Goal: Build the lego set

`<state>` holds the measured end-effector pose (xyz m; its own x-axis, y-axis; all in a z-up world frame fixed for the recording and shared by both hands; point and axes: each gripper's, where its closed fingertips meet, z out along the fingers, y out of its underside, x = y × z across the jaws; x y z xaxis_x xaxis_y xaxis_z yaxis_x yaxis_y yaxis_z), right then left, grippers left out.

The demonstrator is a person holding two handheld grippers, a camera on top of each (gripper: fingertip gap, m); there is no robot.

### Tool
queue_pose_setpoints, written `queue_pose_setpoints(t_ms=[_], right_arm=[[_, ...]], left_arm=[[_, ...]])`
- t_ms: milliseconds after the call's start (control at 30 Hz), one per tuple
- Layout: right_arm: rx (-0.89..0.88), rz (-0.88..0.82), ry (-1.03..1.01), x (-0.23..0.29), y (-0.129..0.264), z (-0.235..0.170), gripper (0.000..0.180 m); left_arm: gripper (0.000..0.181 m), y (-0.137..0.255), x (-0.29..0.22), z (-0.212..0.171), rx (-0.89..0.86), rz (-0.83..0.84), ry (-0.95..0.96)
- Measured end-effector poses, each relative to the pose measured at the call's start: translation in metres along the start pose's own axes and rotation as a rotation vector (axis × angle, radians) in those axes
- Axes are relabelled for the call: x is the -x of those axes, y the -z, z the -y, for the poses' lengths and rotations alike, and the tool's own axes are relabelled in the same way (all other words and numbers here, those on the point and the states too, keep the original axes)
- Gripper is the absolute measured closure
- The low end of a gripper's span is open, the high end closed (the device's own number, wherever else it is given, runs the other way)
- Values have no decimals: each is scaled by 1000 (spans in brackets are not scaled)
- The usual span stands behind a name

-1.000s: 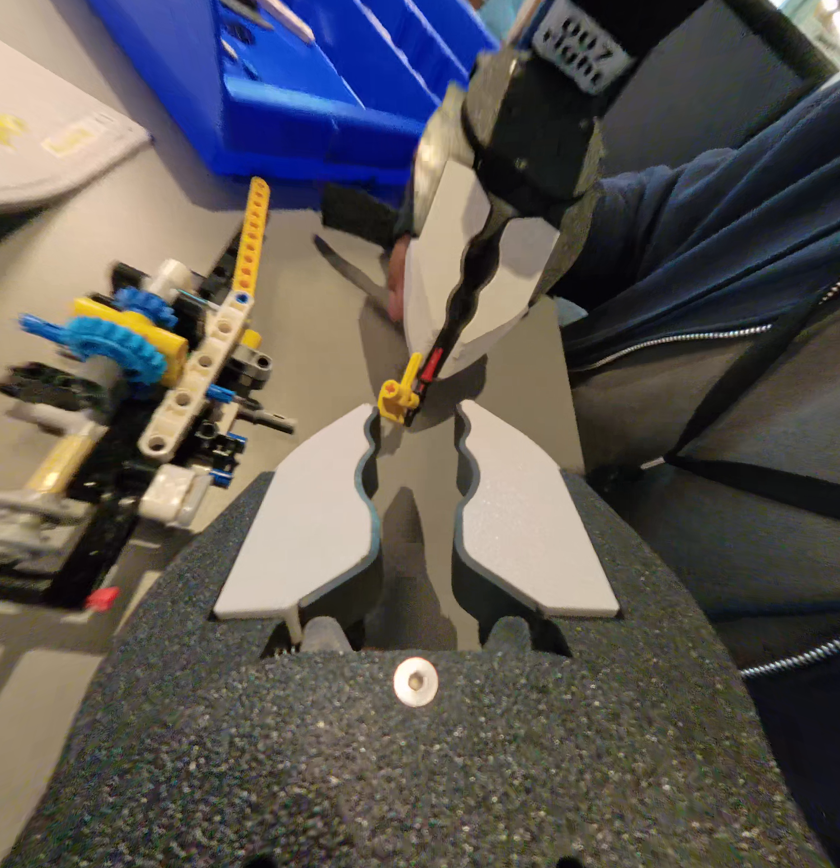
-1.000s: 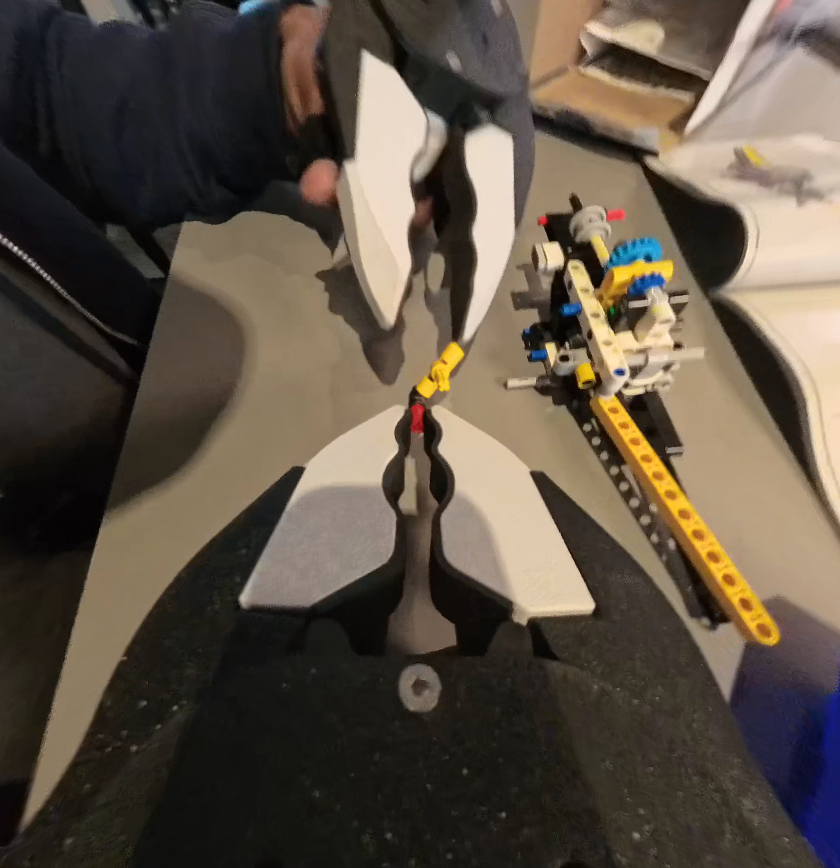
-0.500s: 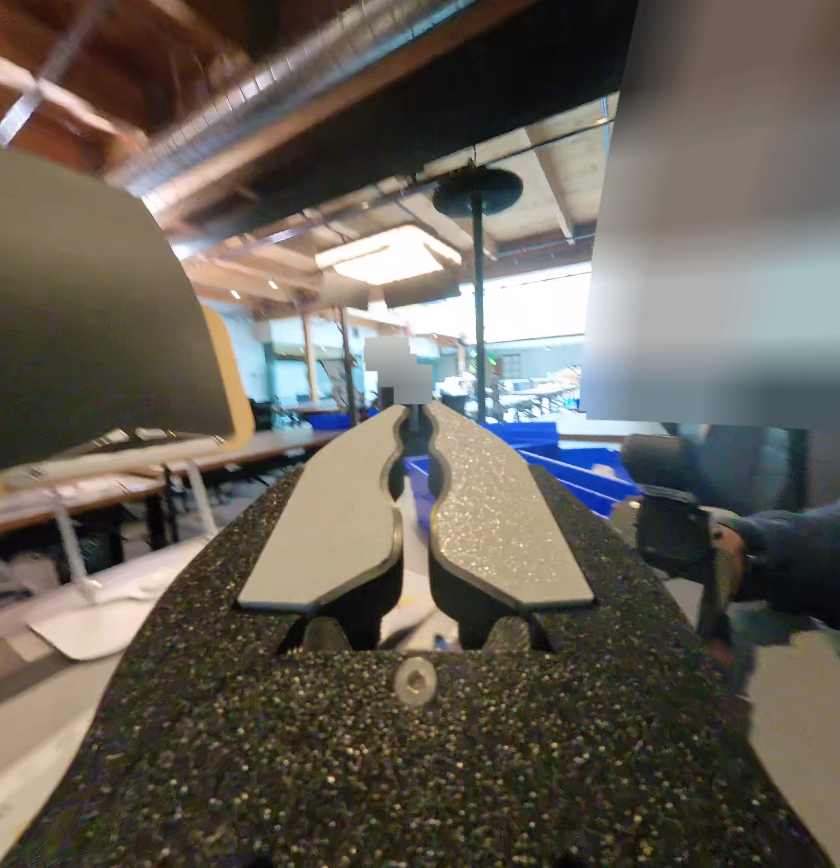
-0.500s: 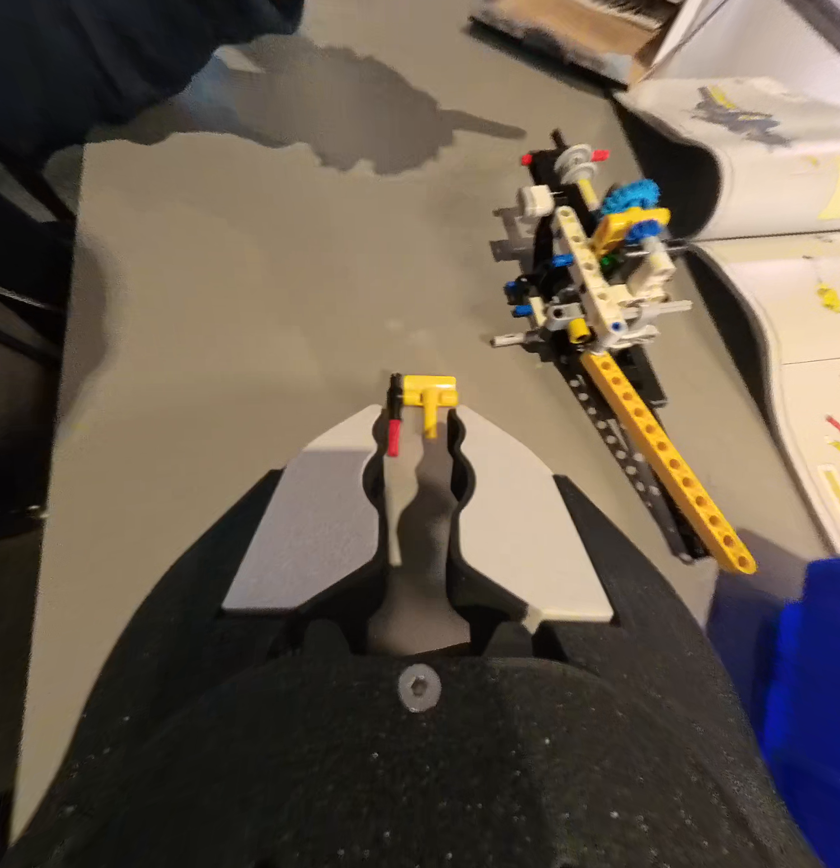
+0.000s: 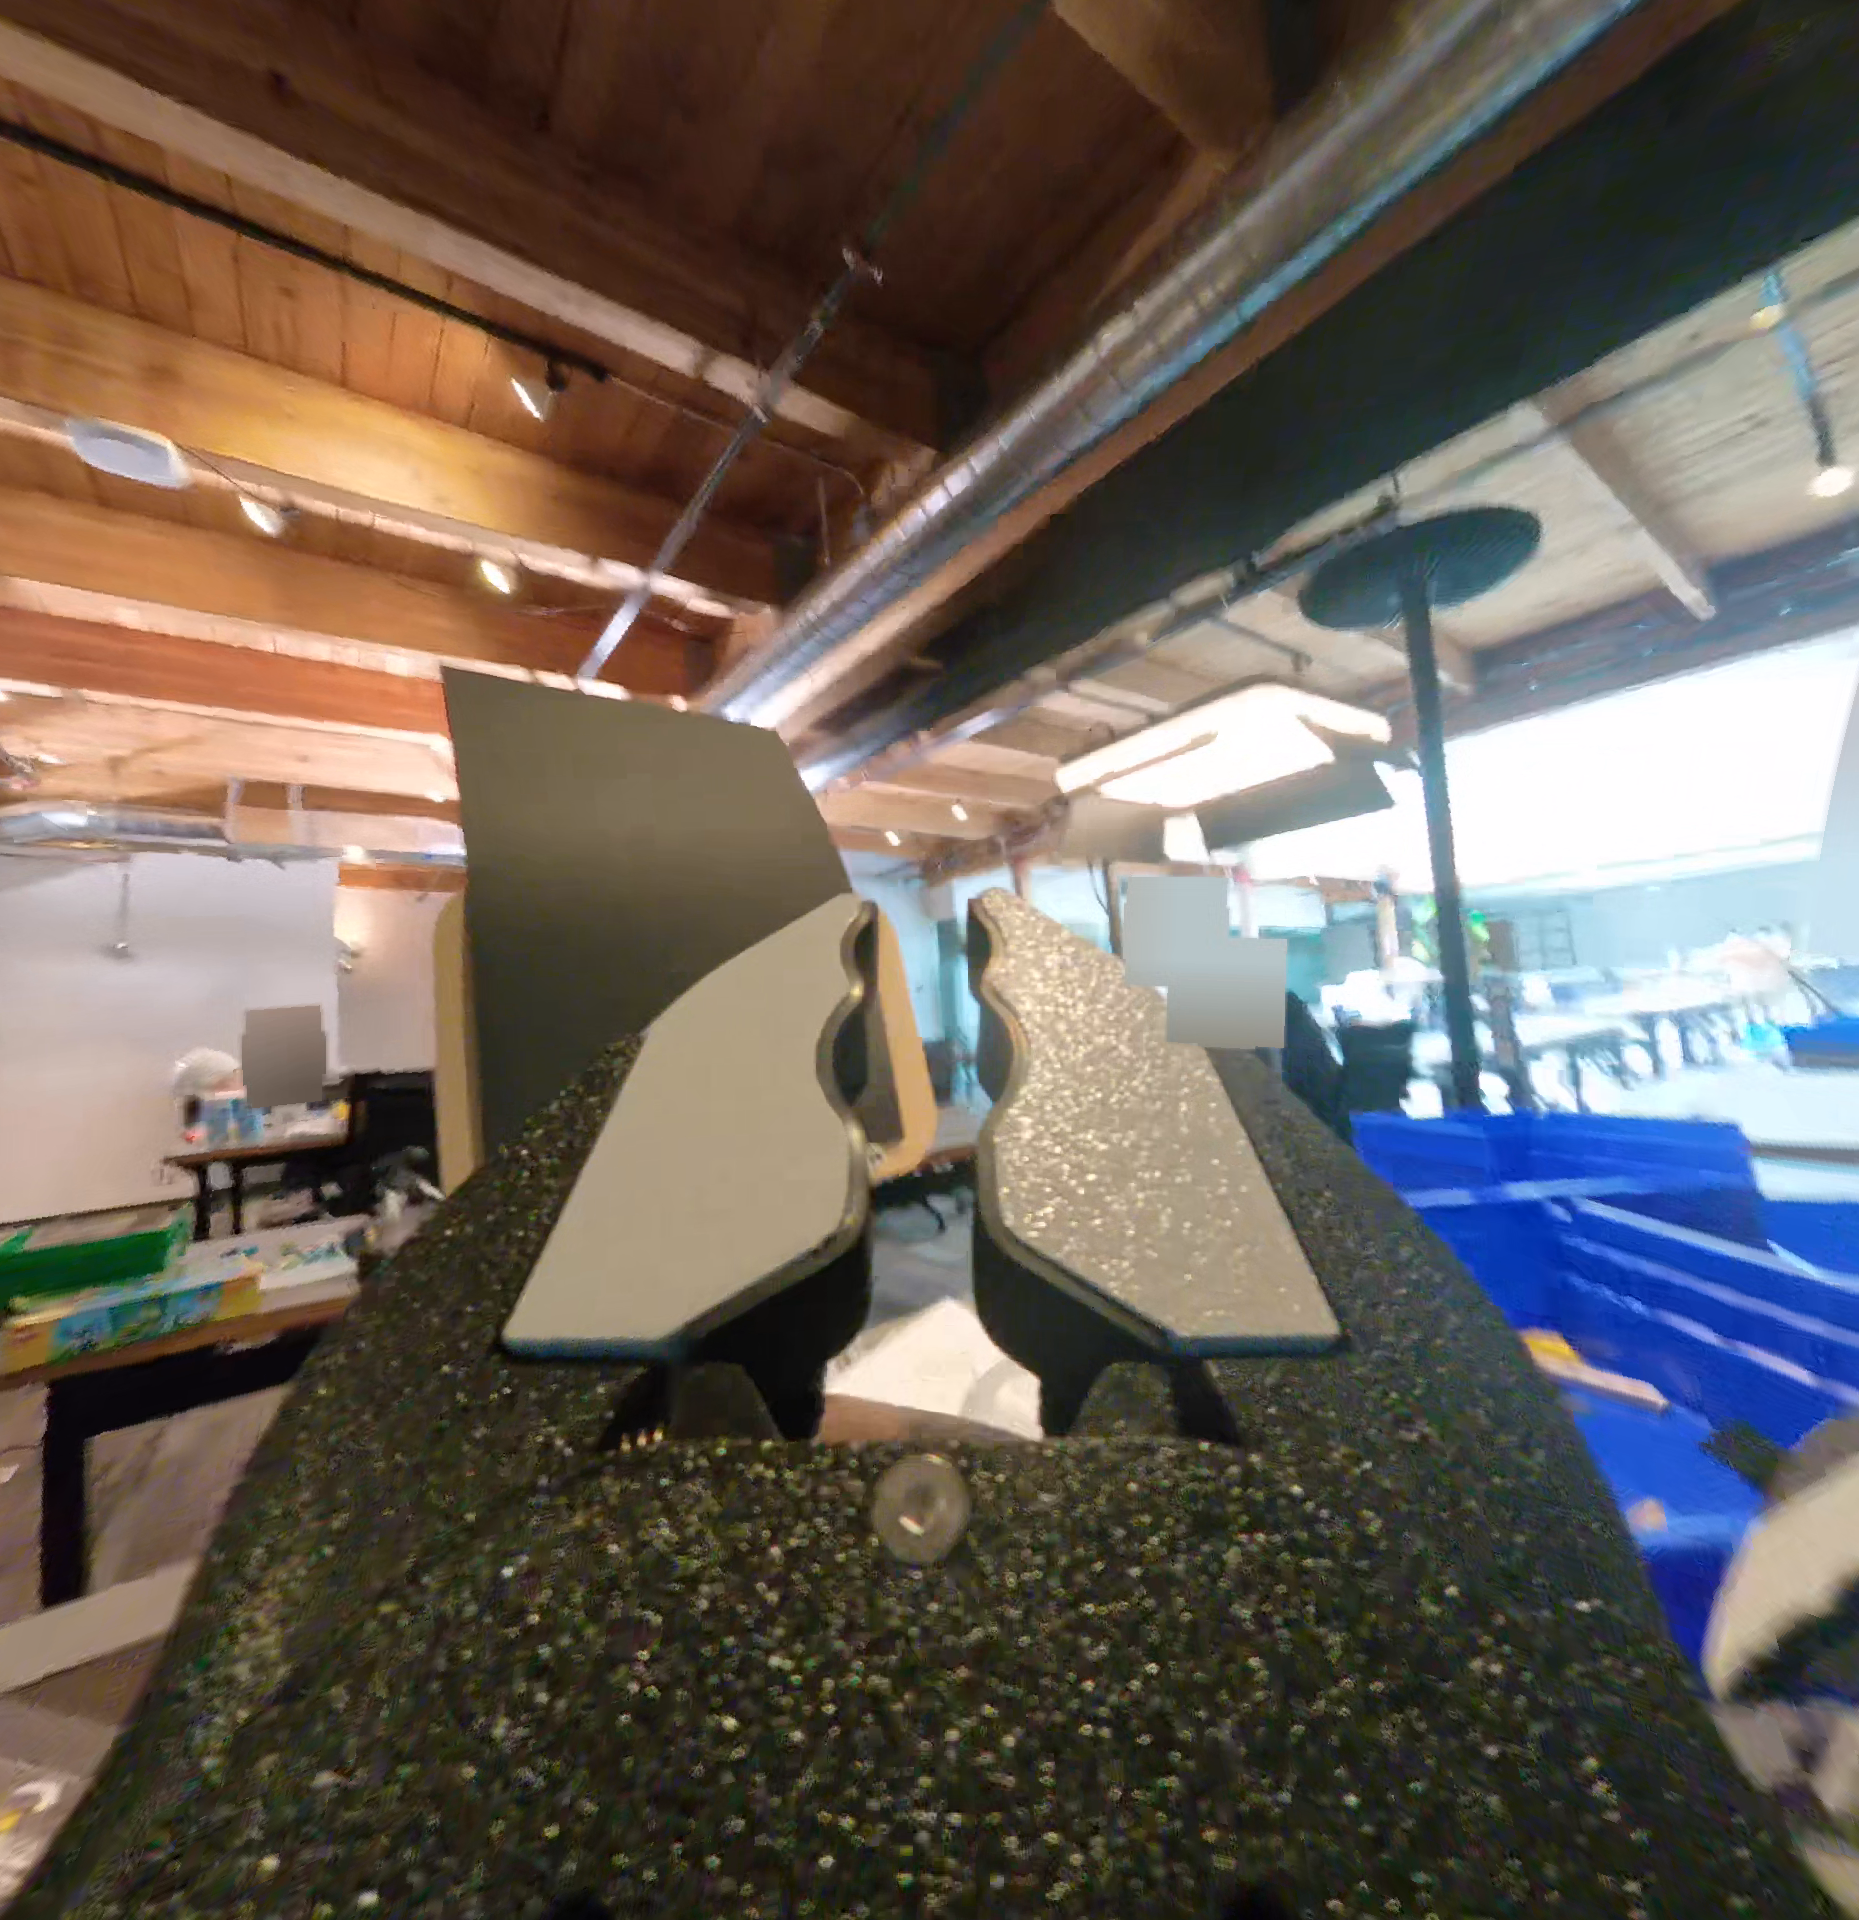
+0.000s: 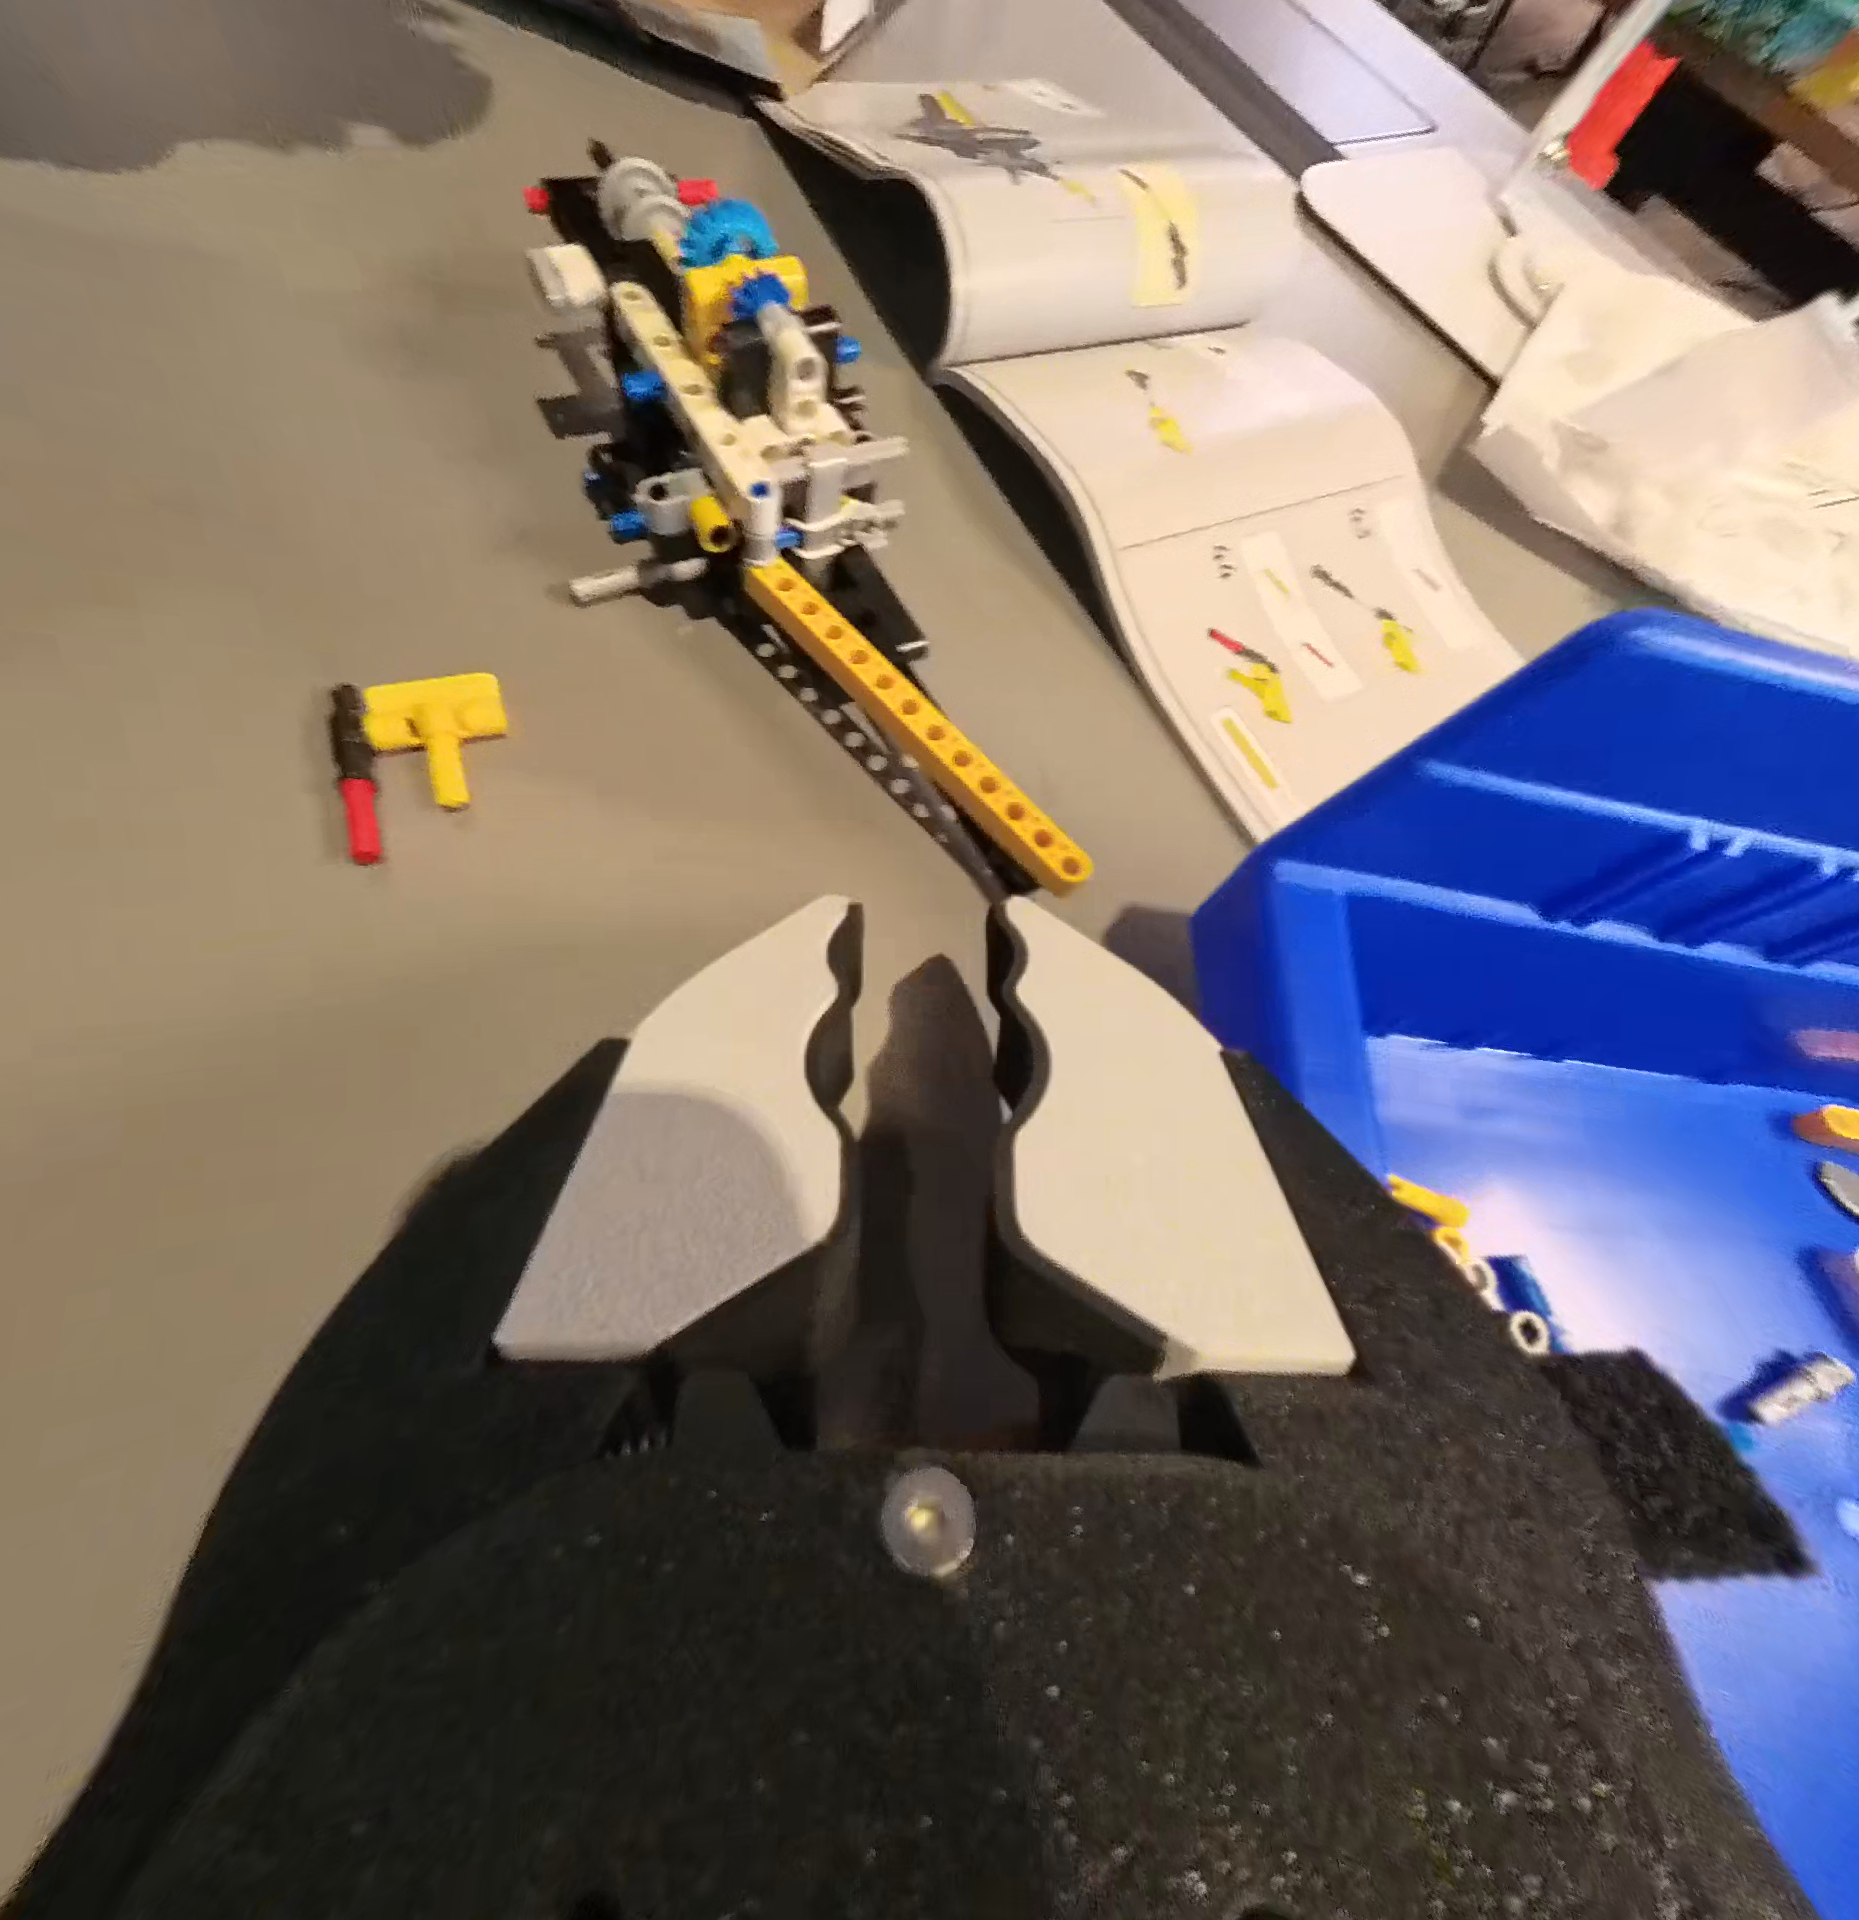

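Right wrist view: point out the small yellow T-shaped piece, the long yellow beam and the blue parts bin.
small yellow T-shaped piece [image 6: 437, 717]: right wrist view, on its flat crossbar.
long yellow beam [image 6: 920, 727]: right wrist view, midway along its holes.
blue parts bin [image 6: 1320, 956]: right wrist view, on its near corner wall.

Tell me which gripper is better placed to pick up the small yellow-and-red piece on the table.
Right. The right gripper is open, low over the table, with the yellow-and-red piece just ahead. The left gripper points toward the ceiling.

Open-plan workshop, timber-beam ceiling [image 5: 281, 312], exposed duct [image 5: 1060, 436], worktables [image 5: 156, 1340] (cluttered), blue parts bin [image 6: 1590, 935]
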<state>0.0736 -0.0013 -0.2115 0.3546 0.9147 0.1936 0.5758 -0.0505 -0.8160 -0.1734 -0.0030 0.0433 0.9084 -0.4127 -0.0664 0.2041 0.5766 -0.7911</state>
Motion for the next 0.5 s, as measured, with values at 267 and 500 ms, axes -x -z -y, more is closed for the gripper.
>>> queue_pose_setpoints(t_ms=[267, 500], right_arm=[[-14, 60, 33, -19, -8, 1, 141], [60, 153, 81, -9, -23, -1, 132]], left_arm=[[150, 18, -52, -96, 411, -515, 118], [124, 85, -100, -186, 857, -799, 20]])
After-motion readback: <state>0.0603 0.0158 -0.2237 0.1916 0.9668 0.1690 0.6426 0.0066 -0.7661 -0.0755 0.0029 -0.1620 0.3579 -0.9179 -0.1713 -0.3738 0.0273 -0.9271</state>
